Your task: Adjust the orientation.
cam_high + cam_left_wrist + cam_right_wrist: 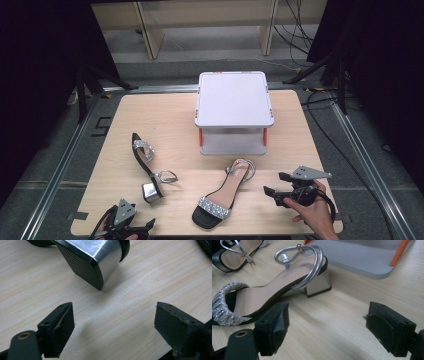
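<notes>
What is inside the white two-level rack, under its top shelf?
Under the top shelf of the white rack, the lower shelf shows at the front, bare between orange posts. The right gripper view also shows it bare there. Its rear part is covered by the top shelf.

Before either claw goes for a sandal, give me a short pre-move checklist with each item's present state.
1. Left claw open, nothing between its jaws: ok.
2. Right claw open, nothing between its jaws: ok.
3. Upright sandal stands on its sole and block heel in front of the right claw, bare wood between them: ok.
4. Tipped sandal upright: not ok; it lies on its side, silver heel towards the left claw.
5. Shoe rack top shelf bare: ok.
6. Lower shelf bare: cannot tell; only part of it shows.
</notes>
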The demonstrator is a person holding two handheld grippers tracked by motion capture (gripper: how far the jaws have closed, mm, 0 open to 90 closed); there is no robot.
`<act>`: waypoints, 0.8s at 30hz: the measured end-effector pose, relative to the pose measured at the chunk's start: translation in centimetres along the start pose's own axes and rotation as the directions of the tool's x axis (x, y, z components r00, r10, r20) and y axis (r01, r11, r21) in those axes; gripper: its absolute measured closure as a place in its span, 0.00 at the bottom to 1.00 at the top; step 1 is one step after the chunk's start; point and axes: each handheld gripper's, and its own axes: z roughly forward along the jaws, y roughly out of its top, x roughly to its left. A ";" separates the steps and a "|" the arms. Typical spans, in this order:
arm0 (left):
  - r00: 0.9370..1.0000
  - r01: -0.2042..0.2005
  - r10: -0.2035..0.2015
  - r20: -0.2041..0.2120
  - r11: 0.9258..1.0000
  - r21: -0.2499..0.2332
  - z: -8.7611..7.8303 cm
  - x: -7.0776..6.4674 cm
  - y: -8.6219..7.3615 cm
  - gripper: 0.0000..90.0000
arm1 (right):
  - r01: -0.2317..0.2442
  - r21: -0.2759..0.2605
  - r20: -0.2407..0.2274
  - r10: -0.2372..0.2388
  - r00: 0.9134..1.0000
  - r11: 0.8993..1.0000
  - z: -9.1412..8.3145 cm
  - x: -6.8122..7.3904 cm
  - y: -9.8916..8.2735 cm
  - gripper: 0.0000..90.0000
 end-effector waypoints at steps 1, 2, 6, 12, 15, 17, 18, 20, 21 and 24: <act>1.000 0.000 0.000 0.000 1.000 -0.001 0.0 0.0 0.0 0.18 | 0.000 0.000 0.000 0.000 1.000 1.000 0.0 0.0 0.0 0.22; 1.000 0.002 -0.002 0.000 1.000 -0.001 0.0 0.0 0.0 0.18 | 0.003 0.000 0.000 -0.003 1.000 1.000 0.0 0.0 0.0 0.22; 1.000 -0.003 0.003 0.000 1.000 -0.001 0.0 0.0 0.0 0.18 | 0.024 -0.011 0.003 -0.024 1.000 1.000 0.1 0.2 0.1 0.21; 1.000 -0.010 0.010 0.003 1.000 0.002 0.0 0.1 0.0 0.18 | 0.048 -0.004 -0.043 -0.048 0.998 0.999 1.1 0.4 0.7 0.23; 1.000 -0.009 0.009 0.002 1.000 0.001 0.0 0.1 0.0 0.18 | 0.080 -0.008 -0.038 -0.080 0.996 0.997 1.7 0.4 1.1 0.23; 1.000 0.009 -0.009 0.005 1.000 0.006 0.0 0.0 0.0 0.18 | 0.111 -0.004 -0.056 -0.111 0.992 0.994 2.3 0.5 1.4 0.26; 1.000 0.016 -0.016 0.012 1.000 0.006 0.0 0.0 0.0 0.18 | 0.116 -0.002 -0.068 -0.116 0.991 0.993 2.6 0.5 1.5 0.28; 1.000 0.014 -0.014 0.011 1.000 0.011 0.0 0.0 0.0 0.18 | 0.112 0.005 -0.098 -0.111 0.989 0.994 3.1 0.6 1.7 0.33; 1.000 0.014 -0.014 0.012 1.000 0.009 0.0 -0.1 0.0 0.18 | 0.127 0.000 -0.103 -0.127 0.987 0.992 3.6 0.6 2.0 0.35; 1.000 0.015 -0.015 0.013 1.000 0.005 0.0 0.0 0.0 0.18 | 0.130 0.006 -0.133 -0.128 0.983 0.991 4.3 0.5 2.3 0.40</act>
